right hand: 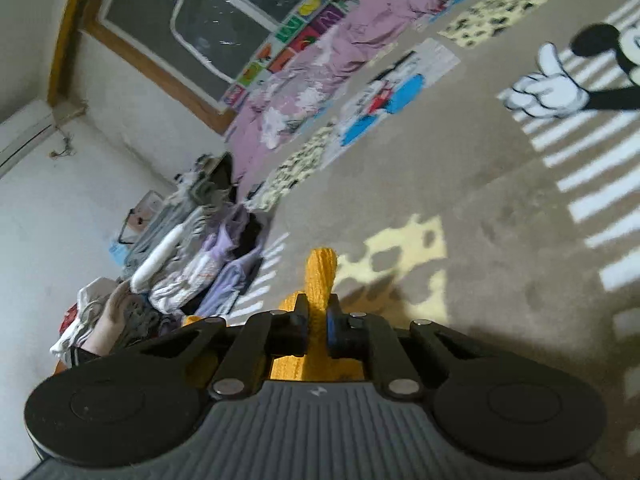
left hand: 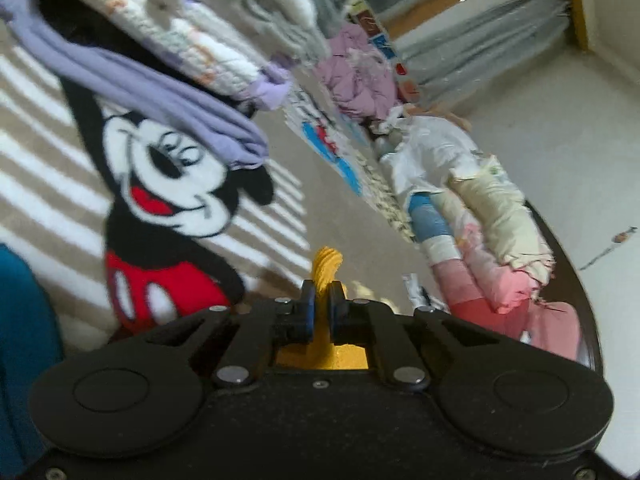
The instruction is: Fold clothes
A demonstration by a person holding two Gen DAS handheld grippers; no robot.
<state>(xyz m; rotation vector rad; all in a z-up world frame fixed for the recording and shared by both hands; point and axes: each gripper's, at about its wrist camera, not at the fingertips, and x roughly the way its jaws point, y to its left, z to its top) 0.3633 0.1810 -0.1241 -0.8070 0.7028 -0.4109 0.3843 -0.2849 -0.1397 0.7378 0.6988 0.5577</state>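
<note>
Fabric of a mustard-yellow ribbed knit is the one task garment in sight, and two hand-held grippers grip it. In the left wrist view the left hand-held gripper (left hand: 320, 312) is closed on a bunched fold of the yellow knit garment (left hand: 327, 268), which sticks out past the pads toward 12 o'clock and shows again under the jaws at 6 o'clock. In the right wrist view the right hand-held gripper (right hand: 318, 322) pinches the same kind of yellow knit (right hand: 320, 276), a rolled tip rising toward 12 o'clock beyond the black fingers (right hand: 298, 312).

Below both lies one beige plush blanket with white stripes and a cartoon mouse figure (left hand: 168, 208). Folded laundry counts three heaps: a lavender cloth under a white quilted blanket (left hand: 160, 80) at 10 o'clock in the left view, a stack of white, cream, blue and pink clothes (left hand: 480, 220) at 3 o'clock there, and a loose pile of grey, white and purple clothes (right hand: 192, 248) at 9 o'clock in the right view. One crumpled mauve quilt (right hand: 320, 64) lies at 12 o'clock.

Most of the yellow garment is hidden beneath the gripper bodies, so its shape cannot be made out. Both pictures are blurred. A teal cloth (left hand: 24, 340) is cut off at the left edge.
</note>
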